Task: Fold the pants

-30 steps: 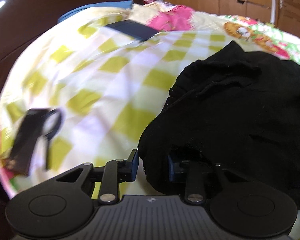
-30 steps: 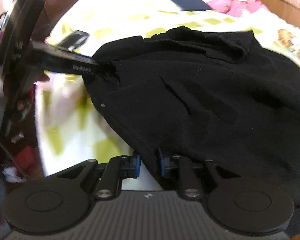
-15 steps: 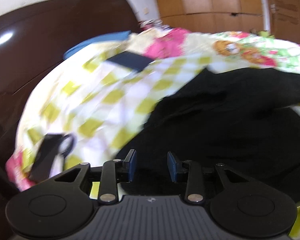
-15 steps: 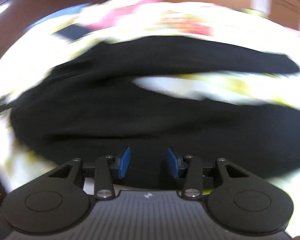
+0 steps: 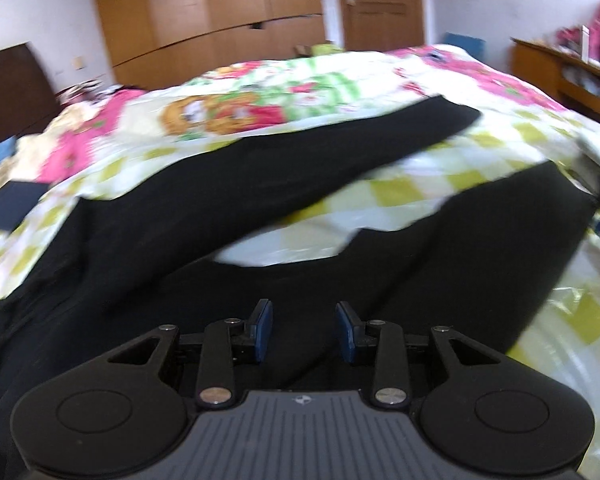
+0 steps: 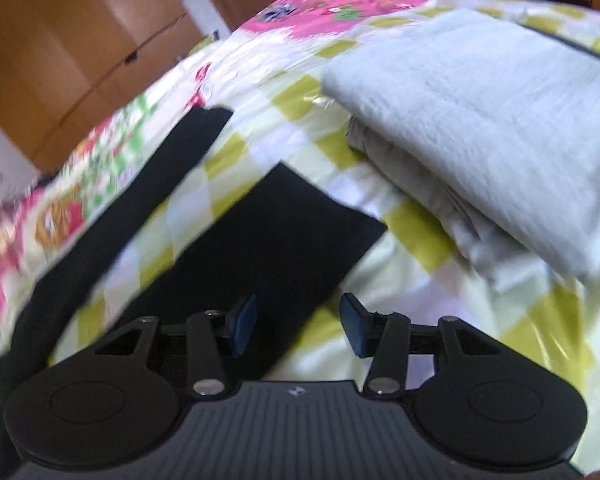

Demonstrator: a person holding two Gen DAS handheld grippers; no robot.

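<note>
Black pants [image 5: 260, 184] lie spread on the bed, their two legs running away to the right with a strip of bedcover between them. My left gripper [image 5: 302, 312] hovers open over the wide waist end, its blue pads apart with only flat cloth beneath them. In the right wrist view the near leg [image 6: 268, 240] ends in a straight hem and the far leg [image 6: 148, 184] lies beyond it. My right gripper [image 6: 299, 304] hangs over that near leg's end. Its jaws are opening and press on nothing.
The bed has a yellow-checked and floral cover [image 5: 400, 196]. A folded pale grey cloth [image 6: 480, 112] lies right of the leg ends. A dark blue flat object [image 5: 8, 204] sits at far left. Wooden wardrobes [image 5: 220, 12] and a desk [image 5: 560, 68] stand beyond.
Both grippers let go of the bunched pants and opened. Both views swung right along the bed, the right one to the leg ends. The pants now lie spread out.
</note>
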